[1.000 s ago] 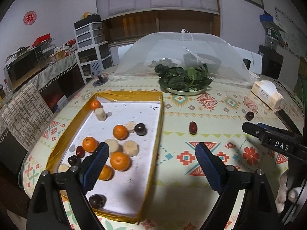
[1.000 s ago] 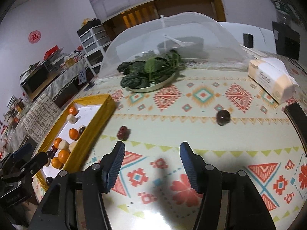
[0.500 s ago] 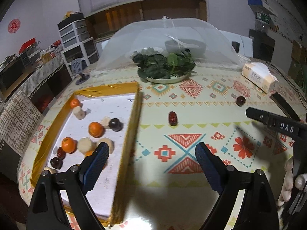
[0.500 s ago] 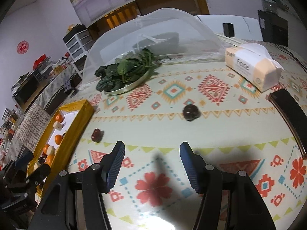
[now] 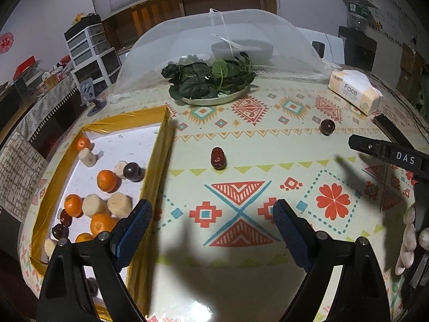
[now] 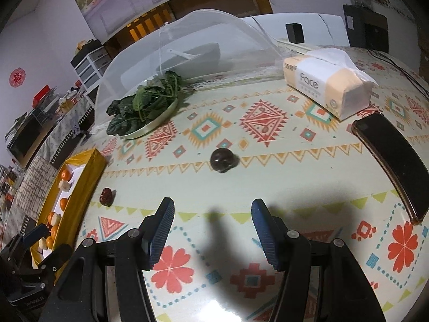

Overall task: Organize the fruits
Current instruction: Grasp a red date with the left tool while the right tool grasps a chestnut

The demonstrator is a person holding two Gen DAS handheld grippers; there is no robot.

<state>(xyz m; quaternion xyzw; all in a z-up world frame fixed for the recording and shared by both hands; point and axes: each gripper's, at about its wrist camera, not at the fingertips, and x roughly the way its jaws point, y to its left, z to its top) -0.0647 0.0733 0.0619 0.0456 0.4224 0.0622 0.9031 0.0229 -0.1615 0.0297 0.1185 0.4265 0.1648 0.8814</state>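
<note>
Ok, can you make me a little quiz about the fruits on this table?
1. True or false: the red date lies inside the yellow tray.
2. Which fruit sits nearest ahead of the right gripper? A) an orange B) the dark round fruit C) a banana
3. Fill in: the left gripper holds ____.

Key: 1 false, it lies on the tablecloth outside the tray. 2 B. 3 nothing, it is open and empty.
</note>
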